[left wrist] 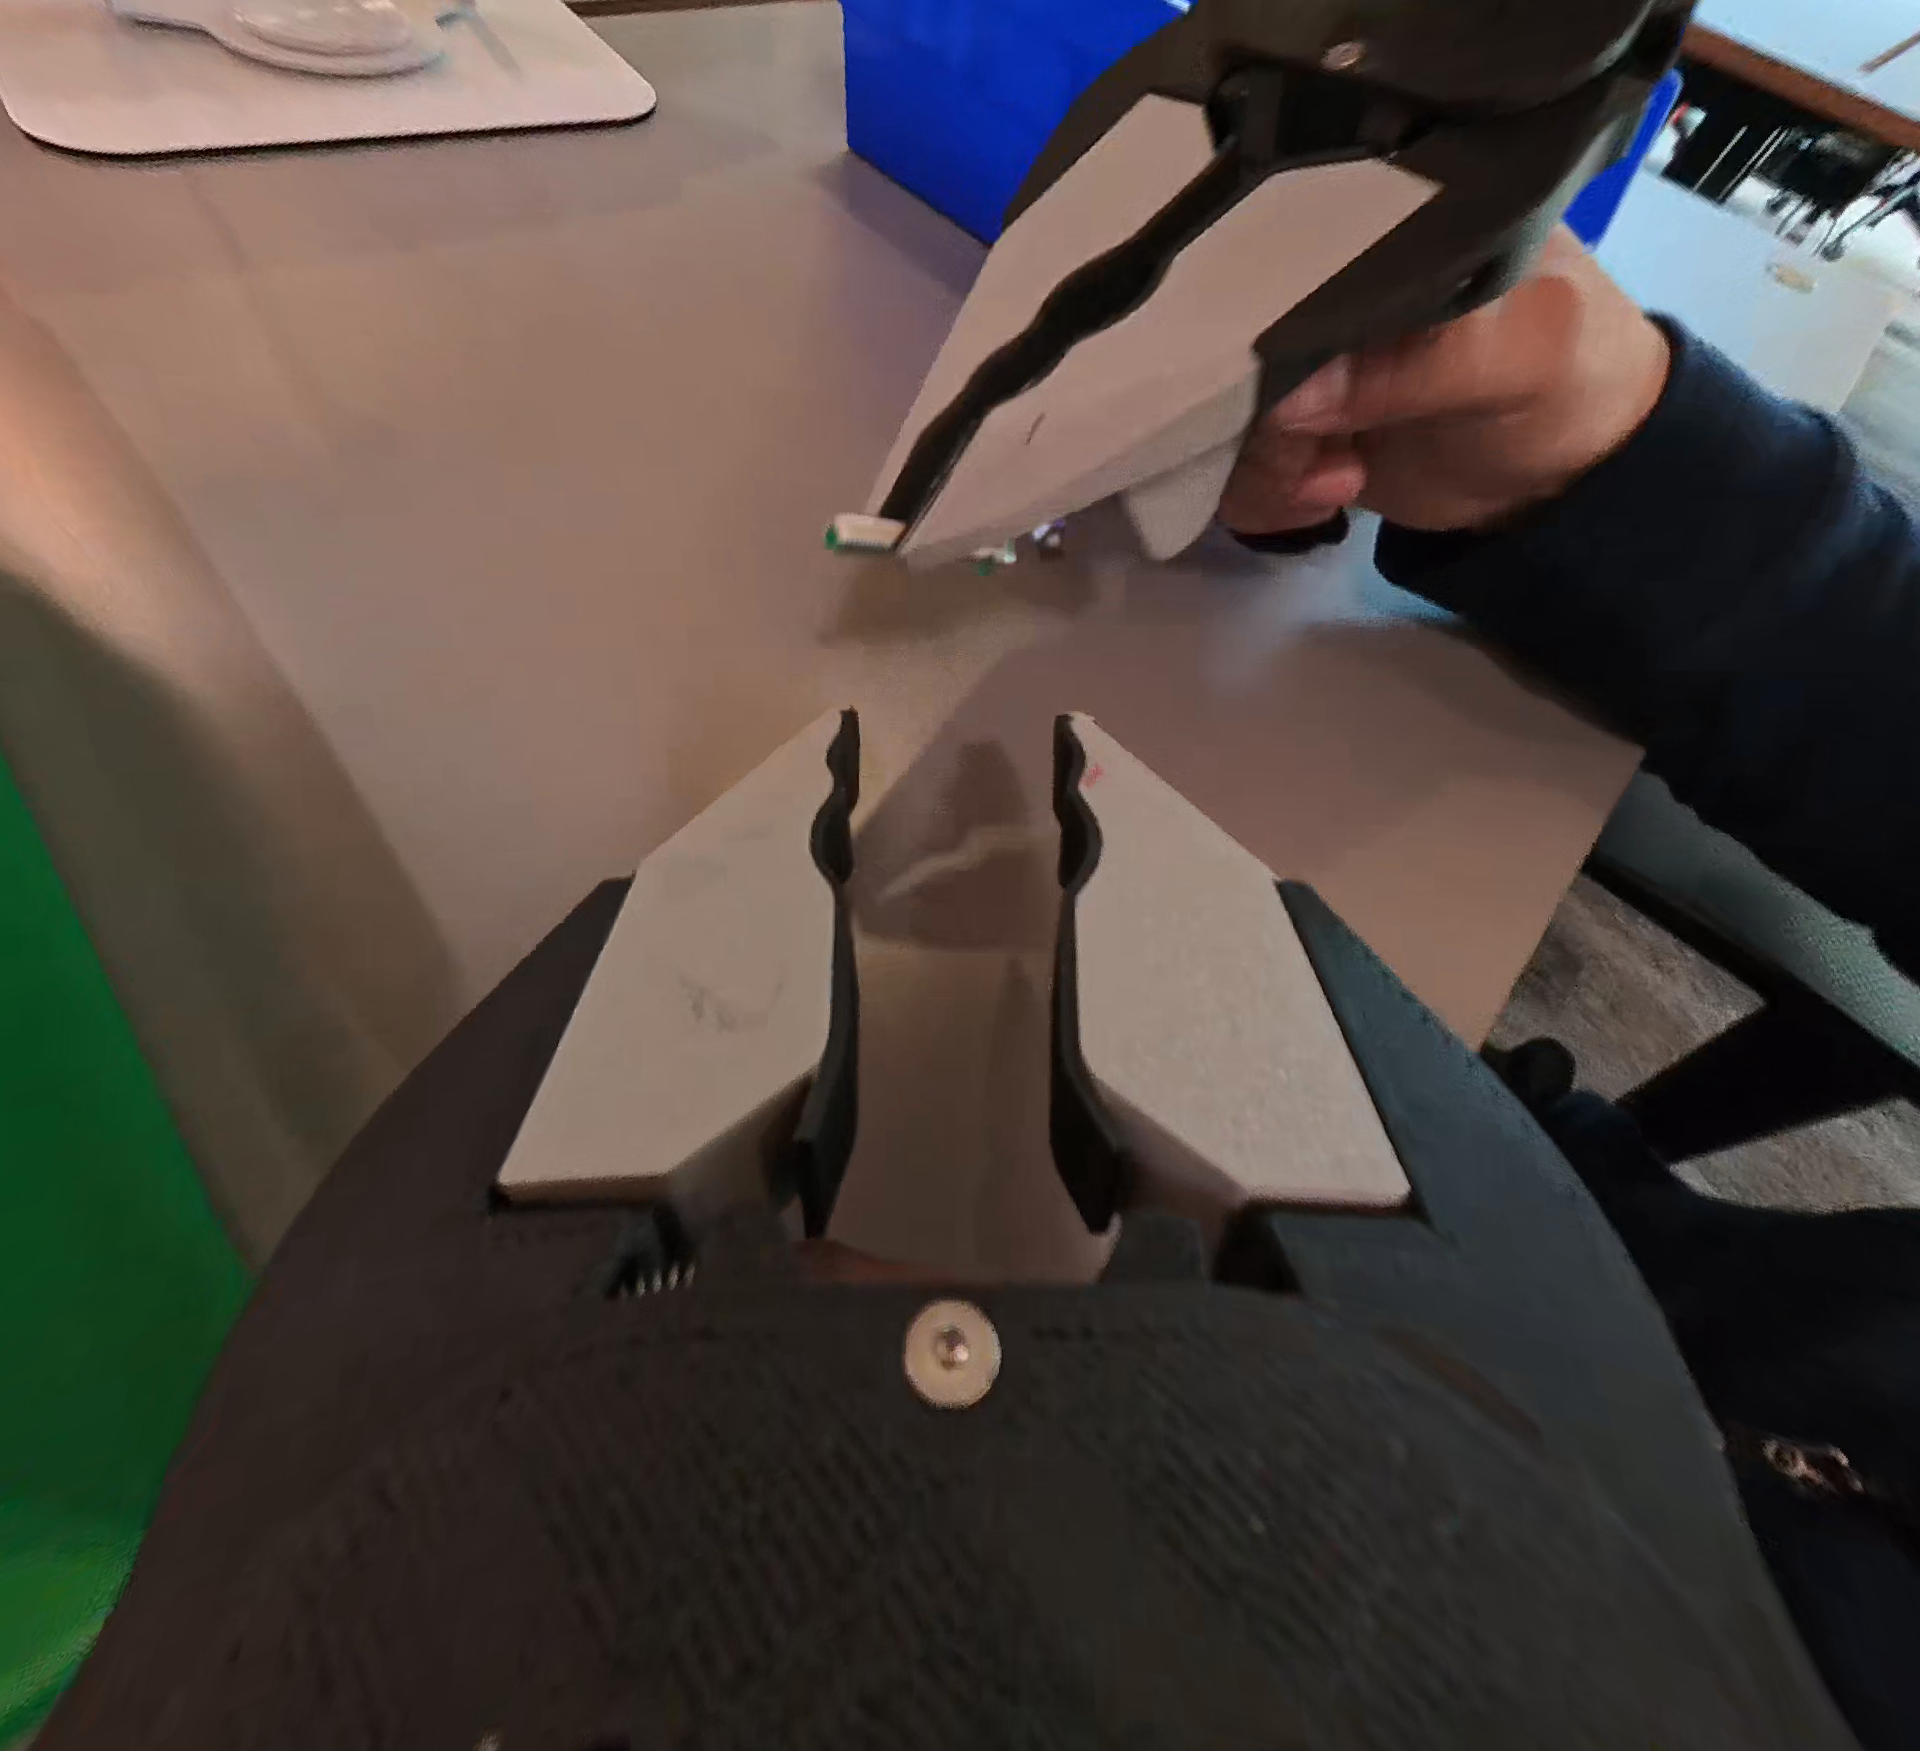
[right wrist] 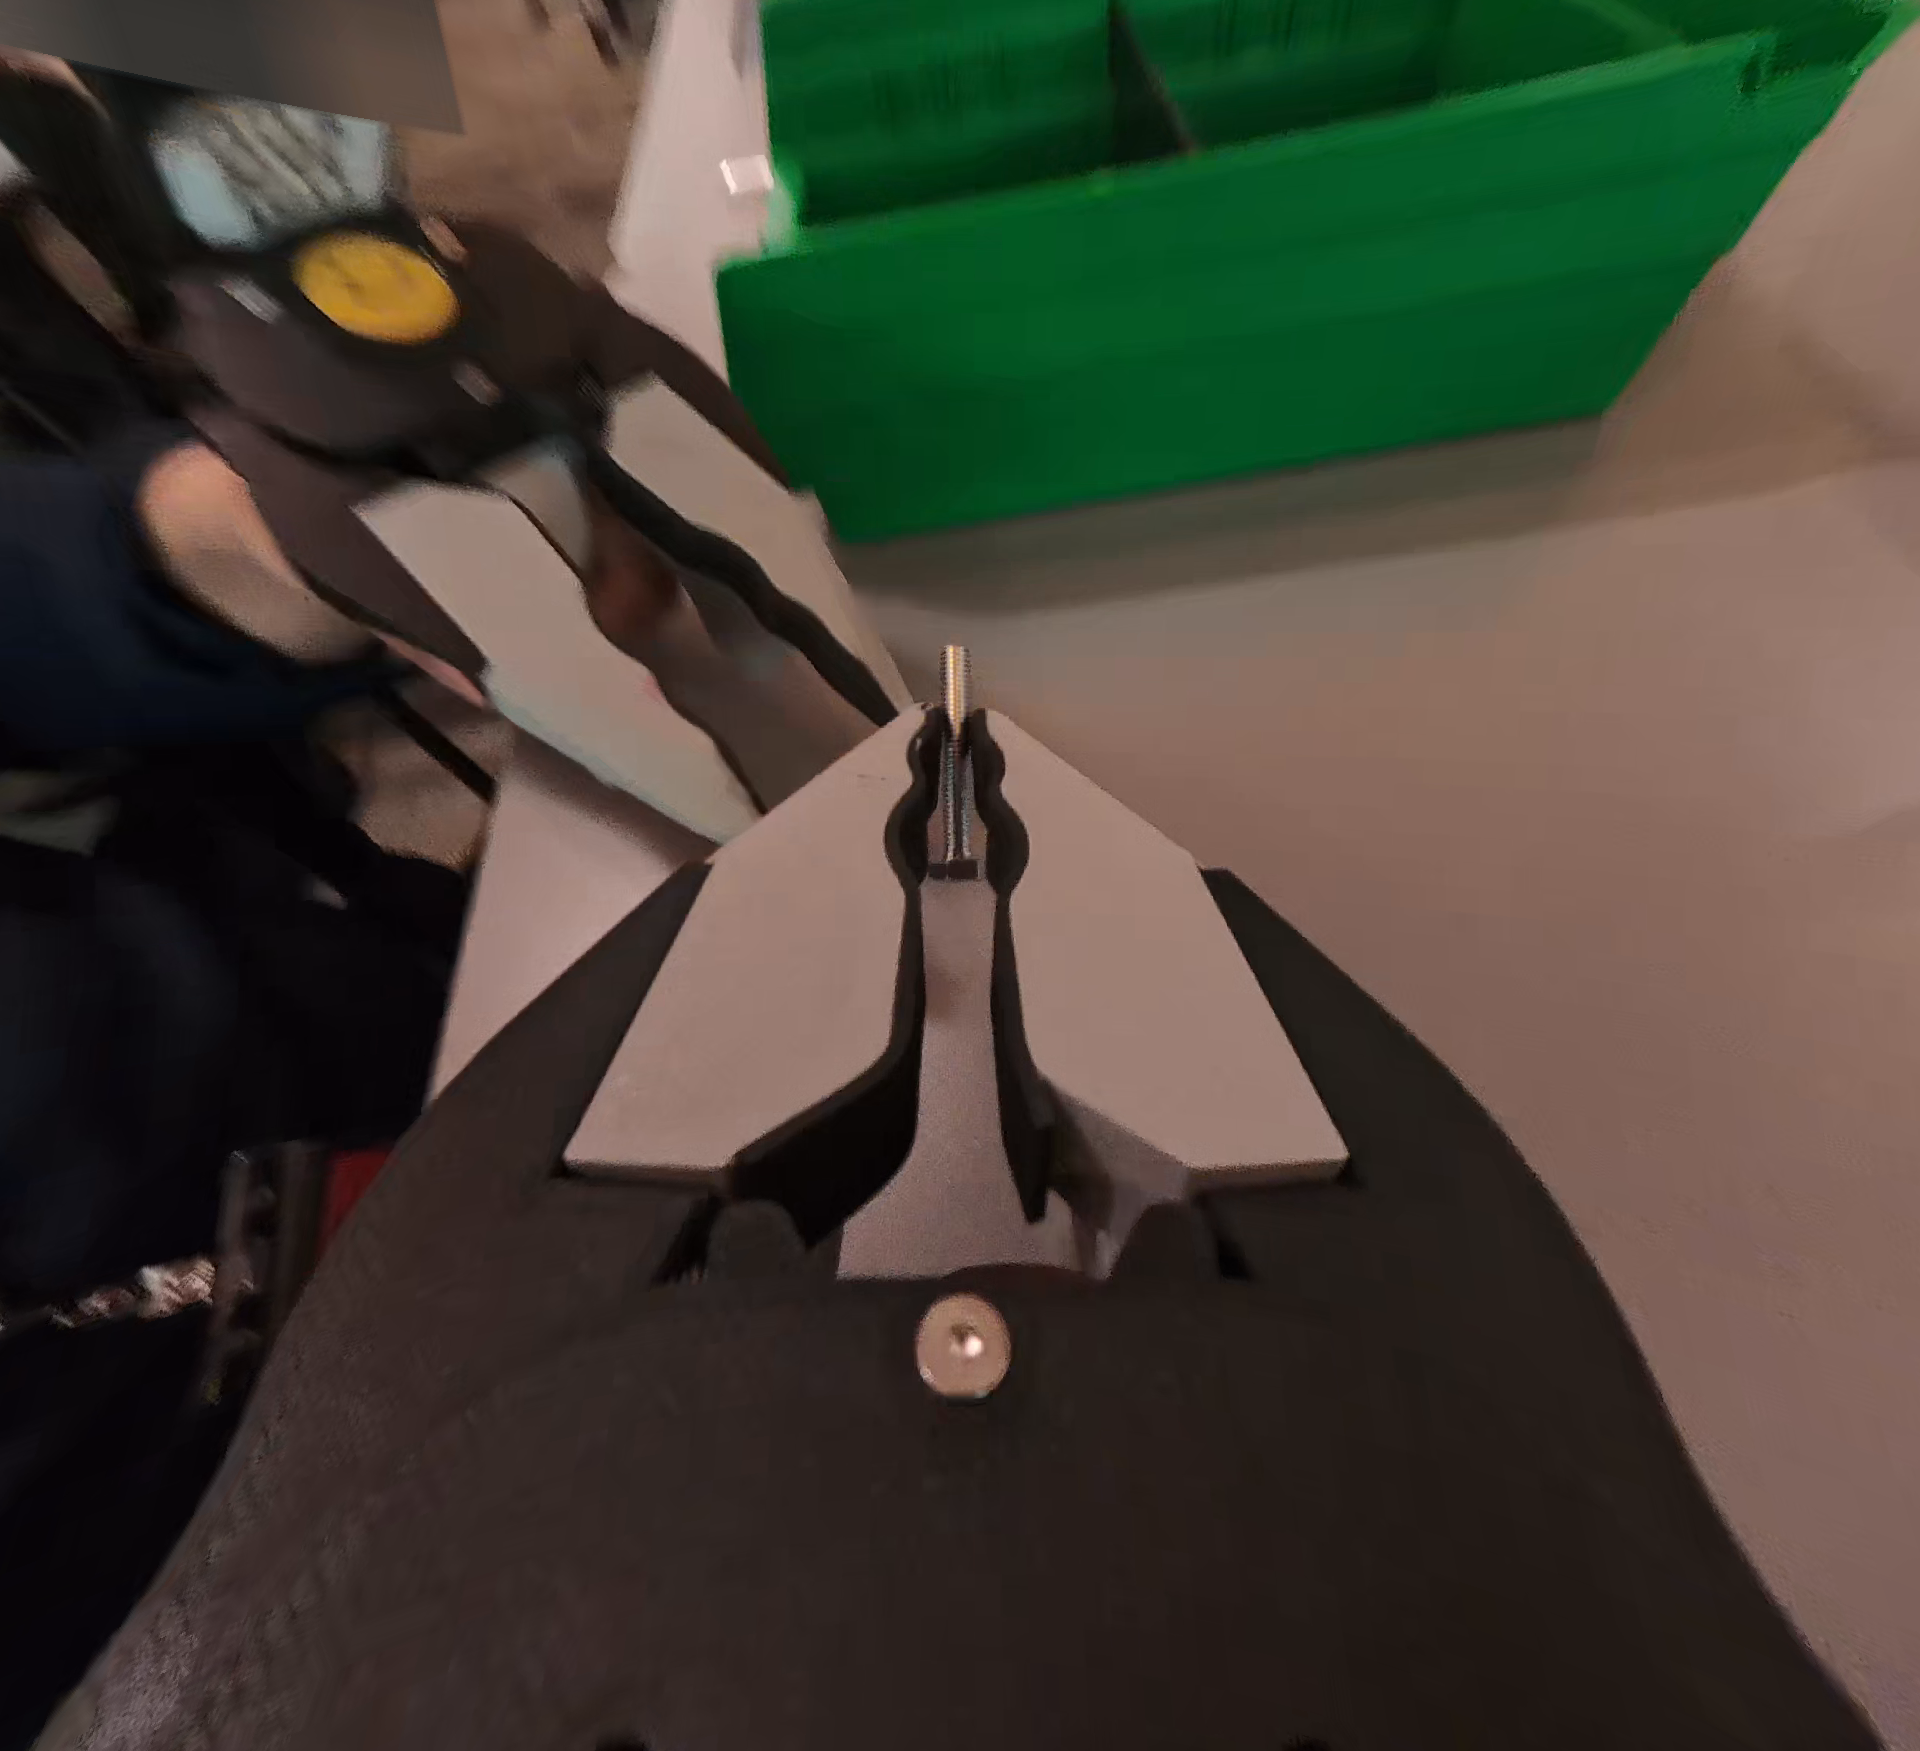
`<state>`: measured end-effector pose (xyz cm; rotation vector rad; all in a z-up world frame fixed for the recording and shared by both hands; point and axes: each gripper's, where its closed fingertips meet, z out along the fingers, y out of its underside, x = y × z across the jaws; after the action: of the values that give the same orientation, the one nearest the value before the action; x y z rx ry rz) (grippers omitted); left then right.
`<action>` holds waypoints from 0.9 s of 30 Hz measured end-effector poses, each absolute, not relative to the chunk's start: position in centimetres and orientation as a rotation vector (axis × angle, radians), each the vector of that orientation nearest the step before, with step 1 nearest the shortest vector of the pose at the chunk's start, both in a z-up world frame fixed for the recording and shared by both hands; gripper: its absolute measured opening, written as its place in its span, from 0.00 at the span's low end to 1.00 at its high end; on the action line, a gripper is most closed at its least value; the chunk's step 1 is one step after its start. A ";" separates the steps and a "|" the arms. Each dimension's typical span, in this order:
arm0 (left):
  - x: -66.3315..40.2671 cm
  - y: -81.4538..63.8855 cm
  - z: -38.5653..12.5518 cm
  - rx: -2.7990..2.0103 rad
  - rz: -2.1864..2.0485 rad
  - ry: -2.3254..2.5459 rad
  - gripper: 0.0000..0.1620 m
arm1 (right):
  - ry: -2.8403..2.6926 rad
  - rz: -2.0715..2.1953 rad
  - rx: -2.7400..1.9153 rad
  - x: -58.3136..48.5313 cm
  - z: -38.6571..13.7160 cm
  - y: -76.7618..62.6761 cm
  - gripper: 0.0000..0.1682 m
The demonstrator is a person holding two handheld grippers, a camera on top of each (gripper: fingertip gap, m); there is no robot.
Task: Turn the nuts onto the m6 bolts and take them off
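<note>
While we look along the left gripper's fingers, these things show:
Left gripper [left wrist: 956,725]: our fingers stand spread apart with nothing between them, above the bare grey table [left wrist: 468,454].
Right gripper [left wrist: 899,538]: ahead of our tips and a little to the right, angled down toward the table, its fingers drawn close together; a hand [left wrist: 1455,413] in a dark sleeve holds its grip.
Bolt [left wrist: 862,534]: a small pale piece pokes out at the right gripper's tips; blur keeps us from telling its shape.
Small parts [left wrist: 1013,551]: a few lie on the table just behind the right gripper's tips, too blurred to name.
Blue bin [left wrist: 987,39]: far ahead, behind the right gripper.
White mat [left wrist: 312,80]: far ahead to the left, carrying a clear stand.

When we turn to the right wrist view:
Right gripper [right wrist: 958,714]: our fingers are pressed onto a threaded metal bolt [right wrist: 956,766].
Bolt: it lies lengthwise along the fingers, head back in the gap, threaded end sticking out past the tips.
Left gripper [right wrist: 831,693]: close on our left, blurred, fingers apart, its tips near ours.
Green bin [right wrist: 1247,351]: ahead and to the right on the table, with a divider inside.
</note>
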<state>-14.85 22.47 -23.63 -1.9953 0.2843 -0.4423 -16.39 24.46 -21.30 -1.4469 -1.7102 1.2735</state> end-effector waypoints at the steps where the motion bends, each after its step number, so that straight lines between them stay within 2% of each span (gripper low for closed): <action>1: -14.5 22.8 -23.3 -1.976 -0.476 0.282 0.22 | -1.659 1.352 -1.426 -16.3 -20.2 24.4 0.01; 6: -12.9 23.7 -20.1 -1.753 -0.676 0.244 0.17 | -1.493 1.642 -1.325 -15.6 -16.3 23.9 0.01; 13: -12.5 24.2 -17.9 -1.583 -0.809 0.223 0.15 | -1.489 1.679 -1.312 -15.7 -16.2 23.3 0.01; 16: -12.8 24.5 -17.6 -1.561 -0.816 0.206 0.05 | -1.504 1.677 -1.308 -15.9 -16.3 23.0 0.01; 27: -14.5 24.1 -19.0 -1.698 -0.608 0.314 0.04 | -1.526 1.604 -1.336 -15.6 -16.9 23.9 0.01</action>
<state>-14.53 24.15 -18.96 -1.6980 0.3136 -0.6085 -15.57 23.90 -16.85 -1.3356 -1.5258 1.6036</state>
